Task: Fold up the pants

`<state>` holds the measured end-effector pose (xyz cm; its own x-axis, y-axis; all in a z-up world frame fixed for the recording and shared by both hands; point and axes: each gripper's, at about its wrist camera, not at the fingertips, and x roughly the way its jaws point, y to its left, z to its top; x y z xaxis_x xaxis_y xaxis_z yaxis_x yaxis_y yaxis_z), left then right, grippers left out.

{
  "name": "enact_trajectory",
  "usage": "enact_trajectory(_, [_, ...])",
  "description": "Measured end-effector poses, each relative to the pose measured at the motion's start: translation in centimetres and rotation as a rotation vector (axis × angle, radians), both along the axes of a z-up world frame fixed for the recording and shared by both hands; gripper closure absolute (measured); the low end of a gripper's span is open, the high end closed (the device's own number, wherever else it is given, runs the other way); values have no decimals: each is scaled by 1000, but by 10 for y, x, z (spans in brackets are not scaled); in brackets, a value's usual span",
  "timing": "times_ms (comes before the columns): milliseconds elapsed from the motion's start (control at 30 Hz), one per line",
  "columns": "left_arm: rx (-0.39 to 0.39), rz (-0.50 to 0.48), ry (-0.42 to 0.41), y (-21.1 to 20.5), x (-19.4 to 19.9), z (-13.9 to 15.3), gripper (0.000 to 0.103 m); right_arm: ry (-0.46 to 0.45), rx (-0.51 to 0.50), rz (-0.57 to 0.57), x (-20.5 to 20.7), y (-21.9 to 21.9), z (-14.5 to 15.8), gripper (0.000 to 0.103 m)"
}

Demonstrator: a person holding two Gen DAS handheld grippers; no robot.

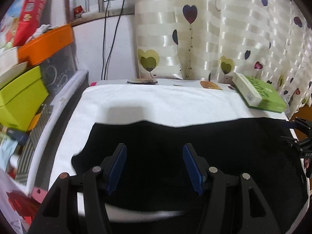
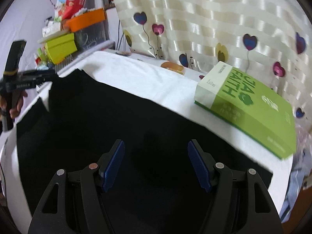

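Black pants [image 1: 175,156] lie spread flat across the white-covered table [image 1: 156,101], filling its near half. My left gripper [image 1: 155,167] hovers just above the cloth near its left end, open, nothing between the blue pads. The right gripper [image 2: 156,163] hangs over the pants [image 2: 117,126] toward their right end, also open and empty. Each gripper shows in the other's view: the right one at the far right edge [image 1: 300,136], the left one held by a hand at the far left [image 2: 23,78]. The near edge of the pants is hidden behind the gripper bodies.
A green and white box [image 2: 251,107] lies on the table's back right corner. A heart-patterned curtain [image 1: 214,29] hangs behind the table. Stacked lime and orange boxes [image 1: 21,97] crowd a shelf on the left. Bare white cloth runs along the back of the table [image 2: 148,78].
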<state>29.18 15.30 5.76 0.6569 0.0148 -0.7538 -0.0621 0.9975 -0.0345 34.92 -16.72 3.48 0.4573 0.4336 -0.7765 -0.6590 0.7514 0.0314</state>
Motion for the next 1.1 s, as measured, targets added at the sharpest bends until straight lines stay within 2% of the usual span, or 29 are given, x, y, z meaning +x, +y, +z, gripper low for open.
enact_trajectory(267, [48,-6,78,5,51,-26,40,28,-35,59,49,13,-10,35])
enact_trajectory(467, [126,-34,144,1,60,-52,40,80,-120,77,71,19,-32,35])
enact_trajectory(533, [137,-48,123,-1,59,-54,41,89,-107,88,73,18,-35,35])
enact_trajectory(633, [99,-71,117,-3,57,-54,63,105,-82,83,74,14,-37,35])
enact_trajectory(700, [119,-85,110,-10,56,-54,83,106,-85,92,71,14,-36,42])
enact_trajectory(733, [123,-90,110,-13,57,-54,89,108,-87,94,71,14,-35,55])
enact_trajectory(767, [131,-85,108,-15,57,-54,93,108,-89,94,70,13,-32,79])
enact_trajectory(800, [141,-79,105,-16,56,-53,95,106,-90,97,69,12,-30,90])
enact_trajectory(833, [147,-75,97,-18,56,-53,96,91,-105,97,66,12,-29,93])
enact_trajectory(967, [157,-64,38,-21,44,-39,98,16,-126,94,47,12,-18,94])
enact_trajectory(1100, [108,-44,-45,-18,18,-13,98,-49,-113,78,22,6,2,95])
